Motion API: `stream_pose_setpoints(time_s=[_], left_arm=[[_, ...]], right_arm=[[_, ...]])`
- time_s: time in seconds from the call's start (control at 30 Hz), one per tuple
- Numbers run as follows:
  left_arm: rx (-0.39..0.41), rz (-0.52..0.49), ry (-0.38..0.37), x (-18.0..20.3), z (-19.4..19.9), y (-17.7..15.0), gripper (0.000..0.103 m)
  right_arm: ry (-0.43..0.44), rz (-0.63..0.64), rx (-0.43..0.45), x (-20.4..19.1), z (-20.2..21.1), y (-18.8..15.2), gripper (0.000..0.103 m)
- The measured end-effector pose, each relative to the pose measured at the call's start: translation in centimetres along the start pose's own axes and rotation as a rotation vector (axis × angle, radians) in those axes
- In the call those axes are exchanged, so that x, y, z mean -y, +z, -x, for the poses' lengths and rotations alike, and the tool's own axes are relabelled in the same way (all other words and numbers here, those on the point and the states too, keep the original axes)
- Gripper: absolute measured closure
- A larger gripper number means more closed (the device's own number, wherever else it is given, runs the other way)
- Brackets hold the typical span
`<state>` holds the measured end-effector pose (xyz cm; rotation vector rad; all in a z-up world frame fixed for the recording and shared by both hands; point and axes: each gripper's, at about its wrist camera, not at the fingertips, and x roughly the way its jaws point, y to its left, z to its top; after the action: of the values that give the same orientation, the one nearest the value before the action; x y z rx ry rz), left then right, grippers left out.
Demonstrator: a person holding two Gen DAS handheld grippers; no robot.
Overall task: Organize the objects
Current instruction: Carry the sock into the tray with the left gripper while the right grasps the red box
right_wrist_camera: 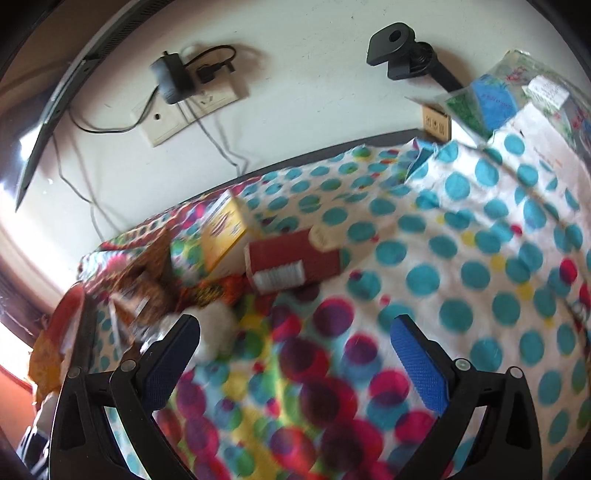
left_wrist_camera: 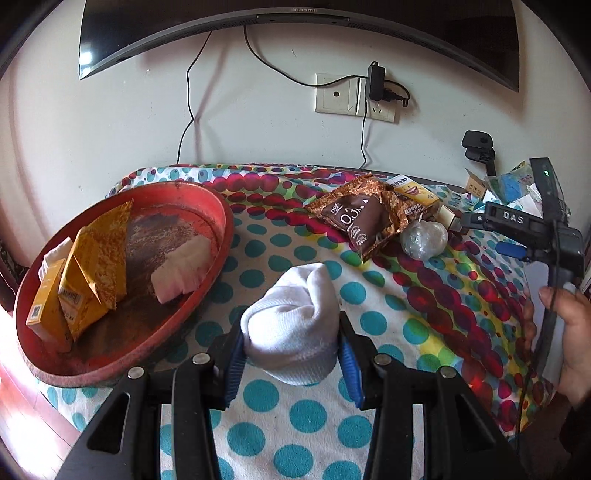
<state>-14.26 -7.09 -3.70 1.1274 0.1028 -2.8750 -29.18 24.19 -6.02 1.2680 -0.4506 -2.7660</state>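
Note:
My left gripper [left_wrist_camera: 291,354] is shut on a rolled white sock [left_wrist_camera: 295,321], held just above the spotted cloth. A red round tray [left_wrist_camera: 218,218] lies to its left and holds yellow packets [left_wrist_camera: 96,266], a yellow box [left_wrist_camera: 46,310] and a white folded cloth [left_wrist_camera: 181,269]. A brown snack bag [left_wrist_camera: 365,218], a yellow box [left_wrist_camera: 415,197] and a clear wrapped ball [left_wrist_camera: 424,238] lie at the back right. My right gripper [right_wrist_camera: 295,350] is open and empty above the cloth; it also shows in the left wrist view [left_wrist_camera: 476,221]. A red box [right_wrist_camera: 291,264] and yellow box [right_wrist_camera: 225,236] lie ahead of it.
The table is covered by a spotted cloth [left_wrist_camera: 332,424] and stands against a white wall with a socket and charger [left_wrist_camera: 373,92]. A monitor [left_wrist_camera: 295,22] hangs above. A black camera mount [right_wrist_camera: 402,55], a small carton [right_wrist_camera: 436,123] and plastic bags [right_wrist_camera: 517,92] stand at the back right.

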Motion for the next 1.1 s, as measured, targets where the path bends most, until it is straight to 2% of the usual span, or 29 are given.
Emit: stream_pose_setpoints(time_s=[0.07, 0.13, 0.17, 0.23, 0.27, 0.3, 0.37, 0.5, 0.83, 0.97, 1.1], left_arm=[[-0.007, 0.005, -0.007, -0.2, 0.0, -0.4, 0.058], [-0.019, 0.009, -0.009, -0.3, -0.1, -0.8, 0.058], [-0.023, 0.012, -0.012, -0.4, -0.1, -1.0, 0.058], [-0.031, 0.020, -0.011, -0.7, -0.2, -1.3, 0.058], [-0.033, 0.026, -0.010, -0.8, -0.3, -1.4, 0.058], [-0.034, 0.032, -0.011, -1.0, -0.2, -1.5, 0.058], [-0.036, 0.037, -0.011, -1.2, -0.3, -1.5, 0.058], [-0.024, 0.035, -0.005, -1.1, 0.1, -1.4, 0.058], [-0.014, 0.038, 0.046, -1.3, 1.2, -0.9, 0.058], [-0.007, 0.051, 0.077, -2.6, 2.3, -1.1, 0.058], [-0.005, 0.083, 0.122, -5.4, 3.6, -1.5, 0.058]], right_arm=[[-0.002, 0.027, -0.003, -0.6, -0.5, 0.9, 0.001], [-0.090, 0.076, 0.021, -1.5, -0.9, 1.6, 0.001], [-0.098, 0.084, 0.010, -1.6, -1.5, 1.9, 0.001], [-0.066, 0.104, -0.025, -1.9, -2.7, 2.2, 0.014], [-0.088, 0.126, -0.037, -2.2, -3.2, 2.2, 0.042], [-0.117, 0.143, -0.040, -2.4, -3.5, 2.2, 0.042], [-0.081, 0.148, -0.027, -2.4, -3.6, 2.0, 0.042], [-0.093, 0.200, 0.016, -2.7, -2.7, 1.2, 0.043], [-0.064, 0.136, 0.004, -1.3, -2.6, 1.1, 0.042], [-0.042, 0.117, 0.007, -1.0, -2.5, 1.2, 0.042], [-0.037, 0.112, 0.008, -0.9, -2.5, 1.2, 0.042]])
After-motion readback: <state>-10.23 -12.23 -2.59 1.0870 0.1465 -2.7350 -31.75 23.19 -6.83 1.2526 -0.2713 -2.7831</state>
